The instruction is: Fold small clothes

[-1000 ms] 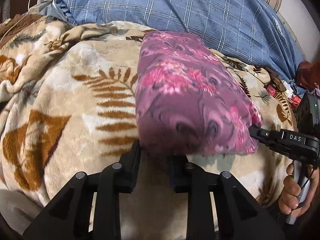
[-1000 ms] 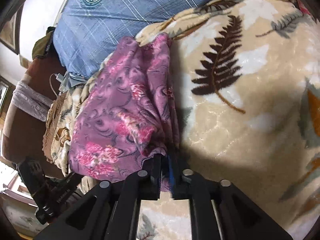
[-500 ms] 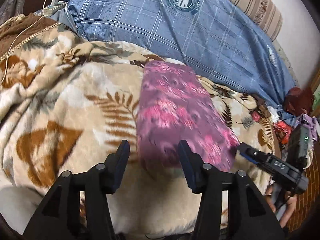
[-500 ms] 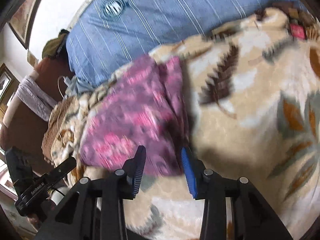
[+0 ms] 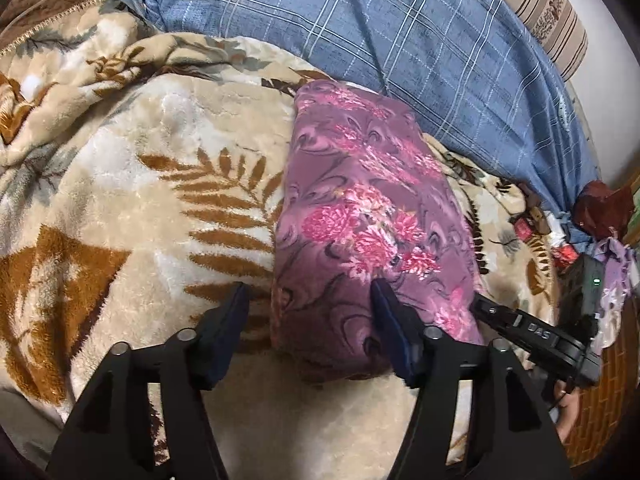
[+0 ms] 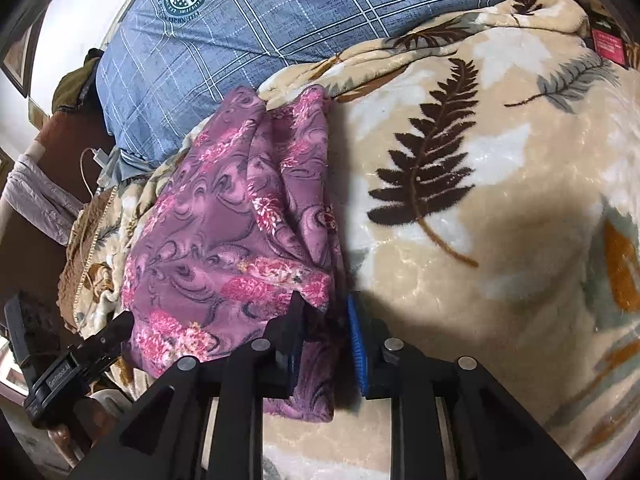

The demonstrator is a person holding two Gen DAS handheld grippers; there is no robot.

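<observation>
A purple floral garment lies folded in a long strip on the beige leaf-print blanket. My left gripper is open, its jaws straddling the garment's near left corner without holding it. In the right wrist view the garment lies to the left. My right gripper is open, with the garment's near right edge lying loose between its jaws. The right gripper also shows in the left wrist view at the garment's right corner.
A blue plaid pillow lies behind the garment, with a striped pillow beyond it. Small clothes and a dark red cloth are piled at the far right. A charger cable lies at the blanket's left edge.
Both grippers were shut on the garment's near corners a second ago. They have opened and let it go, and the garment has settled flat on the blanket.
</observation>
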